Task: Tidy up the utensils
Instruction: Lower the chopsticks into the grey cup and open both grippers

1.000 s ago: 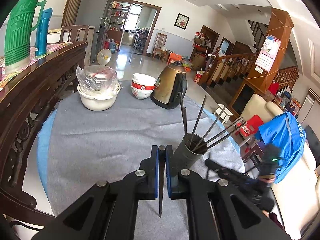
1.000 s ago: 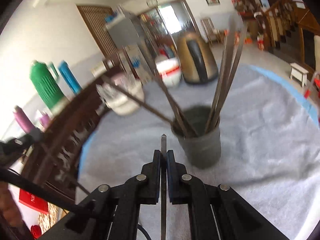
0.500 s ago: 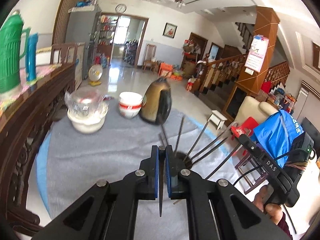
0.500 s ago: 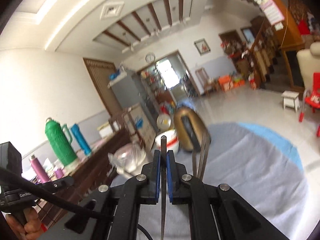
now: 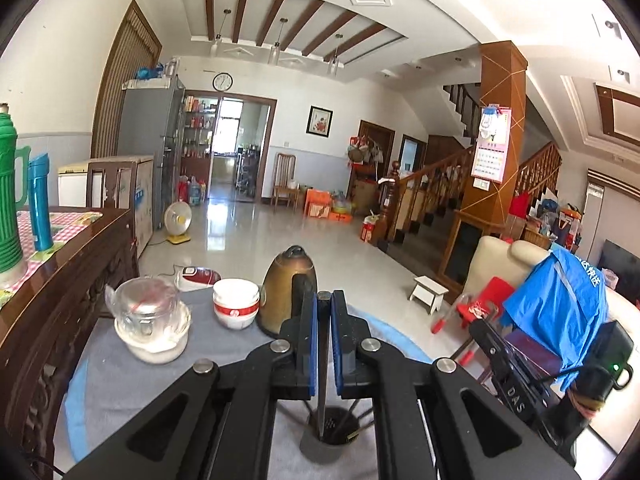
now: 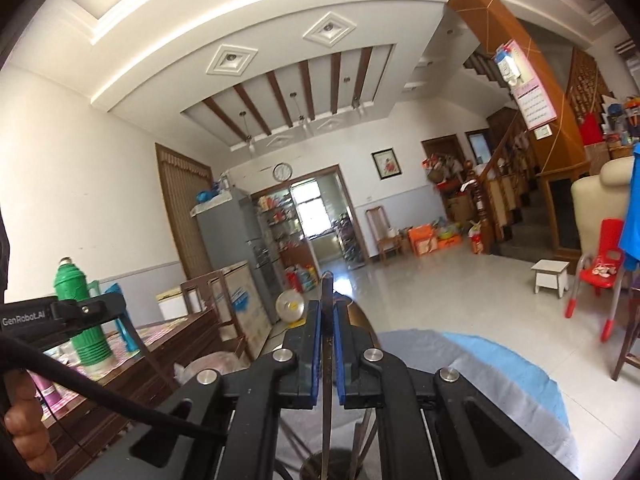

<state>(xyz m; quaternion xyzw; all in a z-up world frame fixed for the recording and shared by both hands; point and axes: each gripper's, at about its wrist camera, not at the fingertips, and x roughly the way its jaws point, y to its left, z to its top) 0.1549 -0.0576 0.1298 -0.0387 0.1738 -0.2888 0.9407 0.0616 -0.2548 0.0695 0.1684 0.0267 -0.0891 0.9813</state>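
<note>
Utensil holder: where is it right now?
In the left wrist view the utensil holder sits at bottom centre on the grey cloth, directly below the left tongs and nearer the camera than the brass kettle.

"DAS" is printed on the right claw (image 5: 516, 394); "GenRobot.AI" on the left claw (image 6: 28, 316).

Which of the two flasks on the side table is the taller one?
The green flask at the far left is taller; the blue flask beside it is slimmer and shorter.
</note>
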